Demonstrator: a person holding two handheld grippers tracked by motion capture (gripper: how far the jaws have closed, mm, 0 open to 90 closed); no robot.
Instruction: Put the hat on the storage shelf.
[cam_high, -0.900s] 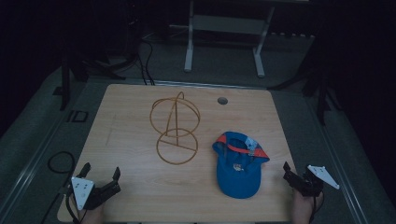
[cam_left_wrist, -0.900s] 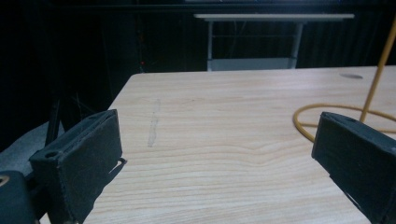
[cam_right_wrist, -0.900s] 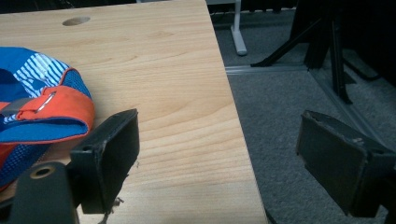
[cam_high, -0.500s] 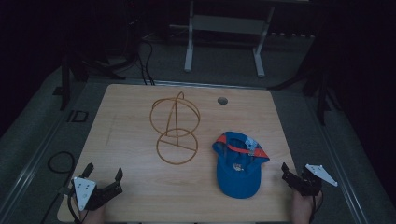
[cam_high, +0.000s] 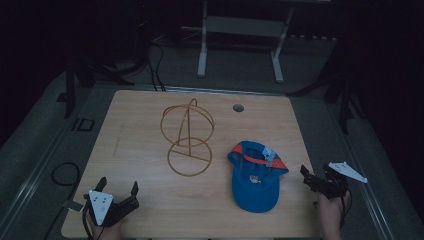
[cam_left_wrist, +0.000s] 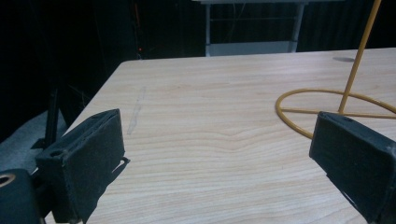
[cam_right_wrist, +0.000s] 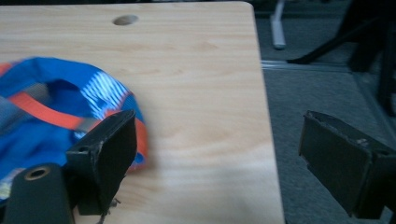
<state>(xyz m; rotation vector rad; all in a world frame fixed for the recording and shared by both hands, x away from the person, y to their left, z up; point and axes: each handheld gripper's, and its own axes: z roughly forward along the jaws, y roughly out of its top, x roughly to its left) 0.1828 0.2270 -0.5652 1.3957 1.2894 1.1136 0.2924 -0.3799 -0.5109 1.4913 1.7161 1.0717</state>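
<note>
A gold wire hat stand (cam_high: 188, 136), a tall loop on a round base, stands mid-table; its base ring (cam_left_wrist: 336, 108) shows ahead of my left gripper. A blue cap with orange trim (cam_high: 255, 174) lies upside down to the stand's right. My left gripper (cam_high: 119, 185) rests at the table's front left corner, open, with bare wood between its jaws (cam_left_wrist: 217, 133). At the front right edge my right gripper (cam_high: 315, 172) is open too. The cap (cam_right_wrist: 51, 107) lies just beyond its left jaw, and nothing is between its jaws (cam_right_wrist: 219, 140).
The wooden table (cam_high: 135, 115) has a round cable hole (cam_high: 238, 107) near its far edge, which the right gripper view shows as well (cam_right_wrist: 125, 20). A grey metal frame (cam_high: 240, 30) stands on the dark floor beyond. The table's right edge (cam_right_wrist: 268, 140) runs between the right gripper's jaws.
</note>
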